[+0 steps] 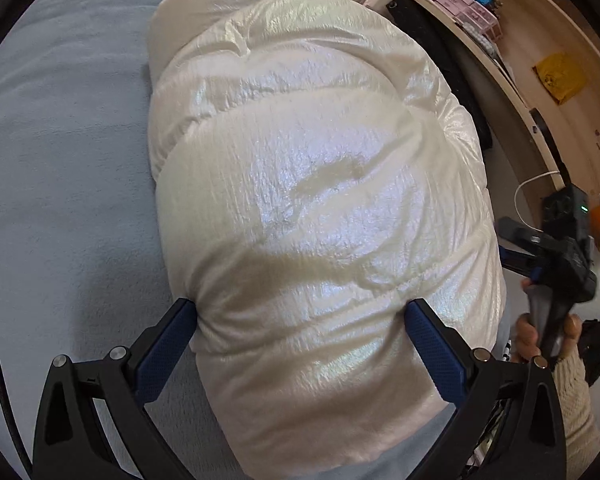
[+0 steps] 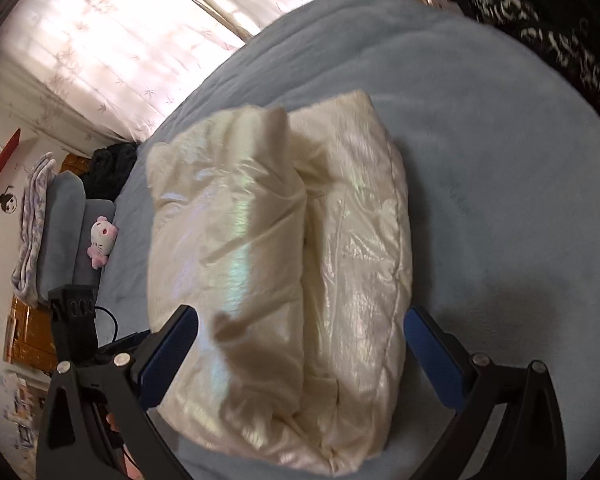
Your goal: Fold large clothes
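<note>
**Jacket bundle lies lengthwise ahead of both jaws**

The cream, shiny, puffy quilted jacket (image 1: 320, 200) lies folded near the pale blue bed's (image 1: 60, 160) edge, long axis running away. The left gripper (image 1: 300, 320) straddles its near end, jaws spread; the right gripper (image 2: 300, 328) hovers likewise agape.

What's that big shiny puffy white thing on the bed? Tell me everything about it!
It is a puffy jacket, cream-white with a pearly, rainbow-like sheen, quilted into fat padded sections. The fabric looks thin, slick and crinkly. It is folded into a thick bundle, with one folded part lying beside the other and a deep crease between them. It lies flat on the light blue blanket. The left gripper is open, its blue pads pressing against the bundle's sides. The right gripper is also open, straddling the jacket's near end.
</note>
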`<state>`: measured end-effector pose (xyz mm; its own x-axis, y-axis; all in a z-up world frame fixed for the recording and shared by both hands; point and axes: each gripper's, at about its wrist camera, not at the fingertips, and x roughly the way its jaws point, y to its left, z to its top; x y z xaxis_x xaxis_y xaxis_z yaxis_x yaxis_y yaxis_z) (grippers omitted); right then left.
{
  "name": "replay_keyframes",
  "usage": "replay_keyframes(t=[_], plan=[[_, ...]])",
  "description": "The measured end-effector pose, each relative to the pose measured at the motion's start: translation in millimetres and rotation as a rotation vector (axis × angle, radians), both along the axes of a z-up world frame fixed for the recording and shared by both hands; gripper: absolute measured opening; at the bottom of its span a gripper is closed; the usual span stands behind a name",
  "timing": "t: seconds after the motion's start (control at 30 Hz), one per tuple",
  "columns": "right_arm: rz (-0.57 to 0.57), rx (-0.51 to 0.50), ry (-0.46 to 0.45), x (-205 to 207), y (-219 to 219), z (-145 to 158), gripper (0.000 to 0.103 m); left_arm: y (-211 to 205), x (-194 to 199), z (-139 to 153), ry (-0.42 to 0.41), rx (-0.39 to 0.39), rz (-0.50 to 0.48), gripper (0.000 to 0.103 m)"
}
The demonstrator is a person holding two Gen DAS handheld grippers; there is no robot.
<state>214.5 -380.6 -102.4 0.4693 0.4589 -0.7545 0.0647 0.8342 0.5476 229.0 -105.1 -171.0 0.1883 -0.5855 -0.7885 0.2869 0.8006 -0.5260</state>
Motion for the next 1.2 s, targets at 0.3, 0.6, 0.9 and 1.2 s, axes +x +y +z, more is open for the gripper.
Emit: replay_keyframes(t=[0.3, 0.6, 0.9, 1.2], plan=[[0.008, 0.076, 0.138, 8.1, 4.3, -50.0, 0.103, 6.5, 4.8, -20.6, 0.049, -0.030, -0.011, 0.102], [0.007, 0.374, 0.230, 1.5, -4.8, -103.0, 0.103, 16.0, 16.3, -32.0, 0.087, -0.060, -0.009, 0.102], [0.091, 0.440, 0.180, 12.8, 8.3, -111.0, 0.103, 46.5, 20.7, -53.2, 0.146, -0.190, 0.026, 0.102], [0.129, 0.498, 0.074, 14.1, 22.7, -100.9, 0.103, 39.9, 12.5, -36.4, 0.048, -0.154, 0.065, 0.102]])
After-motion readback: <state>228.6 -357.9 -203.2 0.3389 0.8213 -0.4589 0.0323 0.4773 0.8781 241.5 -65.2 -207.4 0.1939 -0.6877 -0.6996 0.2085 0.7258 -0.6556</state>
